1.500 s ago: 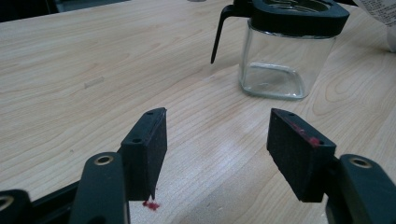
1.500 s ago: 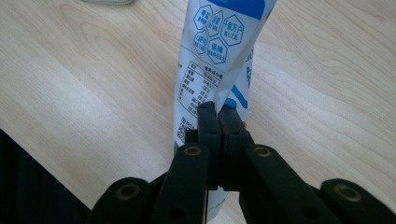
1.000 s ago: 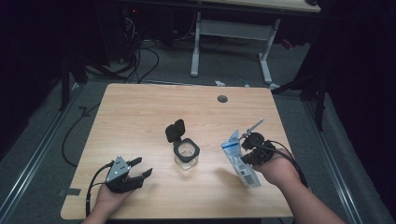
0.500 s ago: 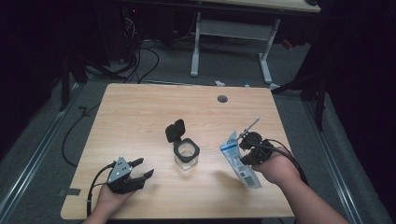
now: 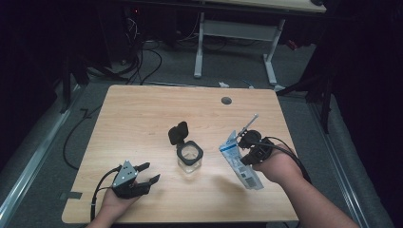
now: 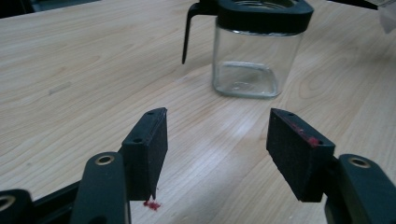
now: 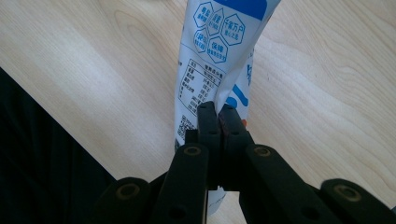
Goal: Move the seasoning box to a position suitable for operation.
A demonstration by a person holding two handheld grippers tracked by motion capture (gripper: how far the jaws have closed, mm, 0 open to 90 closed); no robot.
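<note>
white packet (image 7: 212,60) between right tool (image 7: 219,116) jaws

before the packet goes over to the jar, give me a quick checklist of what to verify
1. Right tongs shut on the blue and white packet: ok.
2. Glass jar upright on the table: ok.
3. Jar's black lid flipped open, mouth uncovered: ok.
4. Left tongs open, holding nothing, free to steady the jar: ok.
5. Packet's top torn open for pouring: cannot tell.
6. Bare table between packet and jar: ok.
</note>
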